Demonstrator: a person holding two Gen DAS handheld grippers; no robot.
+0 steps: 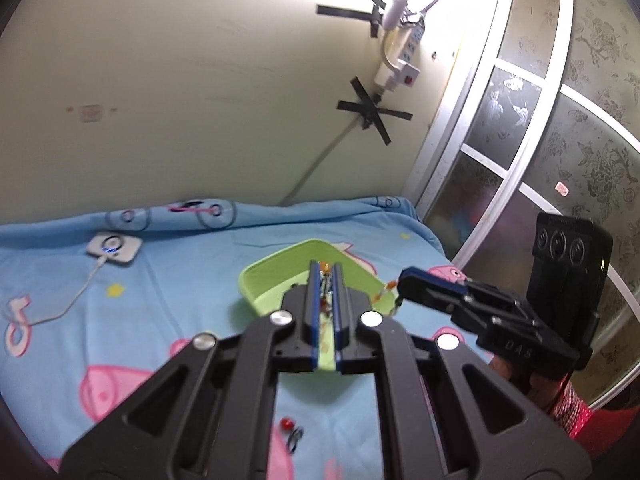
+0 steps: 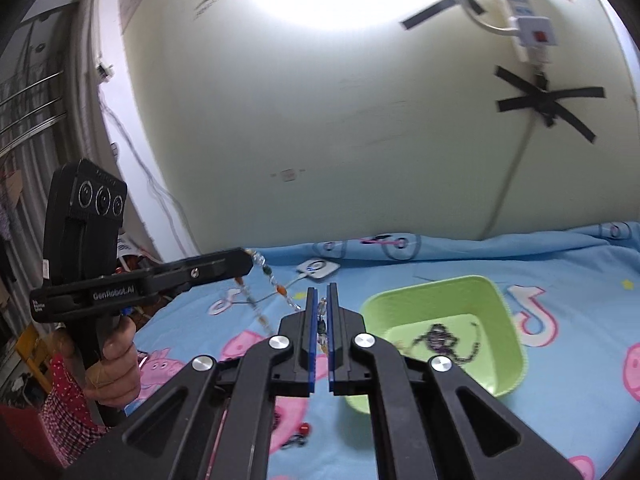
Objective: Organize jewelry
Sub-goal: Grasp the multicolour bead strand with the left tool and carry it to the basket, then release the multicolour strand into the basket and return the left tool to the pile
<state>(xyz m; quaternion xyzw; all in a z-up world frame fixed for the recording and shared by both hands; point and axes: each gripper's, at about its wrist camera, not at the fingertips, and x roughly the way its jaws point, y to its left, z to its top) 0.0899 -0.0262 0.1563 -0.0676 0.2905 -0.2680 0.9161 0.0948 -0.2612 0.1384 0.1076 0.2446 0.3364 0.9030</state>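
A beaded necklace (image 2: 276, 286) with clear, orange and green beads hangs stretched between both grippers above the bed. My left gripper (image 1: 326, 270) is shut on one end of it, over the green tray (image 1: 276, 272). My right gripper (image 2: 322, 300) is shut on the other end, left of the tray (image 2: 496, 312). In the right wrist view the left gripper (image 2: 246, 258) pinches the strand at its tip. In the left wrist view the right gripper (image 1: 402, 280) holds beads (image 1: 386, 288) at the tray's right rim. A dark chain necklace (image 2: 444, 340) lies in the tray.
The bed has a blue cartoon-pig sheet (image 1: 160, 300). A small red-beaded piece (image 1: 290, 428) lies on the sheet near me. A white charging device (image 1: 114, 248) with a cable sits at the back left. A glass door (image 1: 560, 140) is at the right.
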